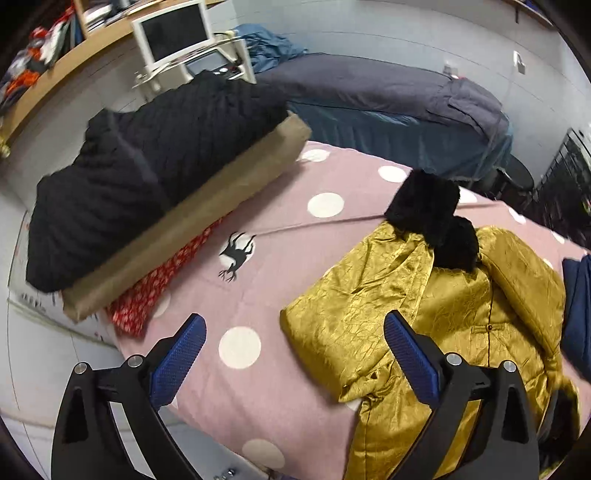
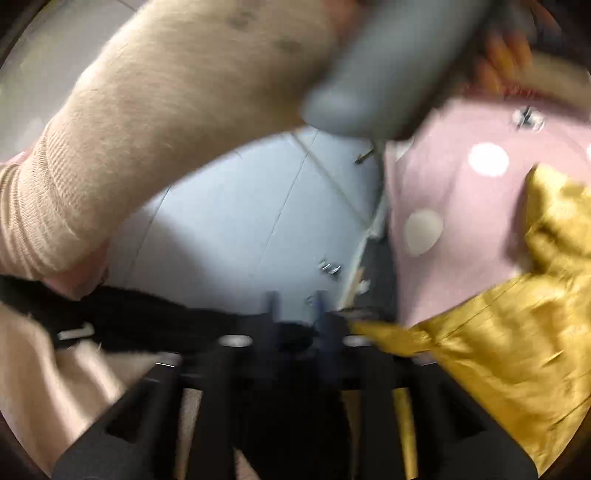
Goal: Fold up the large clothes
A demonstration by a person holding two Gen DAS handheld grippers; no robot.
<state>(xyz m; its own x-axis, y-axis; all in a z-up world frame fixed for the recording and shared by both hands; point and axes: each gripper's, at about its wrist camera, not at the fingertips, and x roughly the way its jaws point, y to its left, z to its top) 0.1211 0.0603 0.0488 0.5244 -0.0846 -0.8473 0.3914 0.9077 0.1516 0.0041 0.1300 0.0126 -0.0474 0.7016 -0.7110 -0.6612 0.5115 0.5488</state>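
On pink dotted sheet (image 1: pixel 280 280): crinkly gold satin jacket (image 1: pixel 424 314) w/ black fur collar (image 1: pixel 436 218).

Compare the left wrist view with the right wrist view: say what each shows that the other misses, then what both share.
Only the left wrist view shows the black coat on a brown box, the monitor, the grey bed and the jacket's black fur collar. Only the right wrist view, which is blurred, shows a beige sleeve and the pale floor. Both show the gold jacket on the pink dotted sheet.
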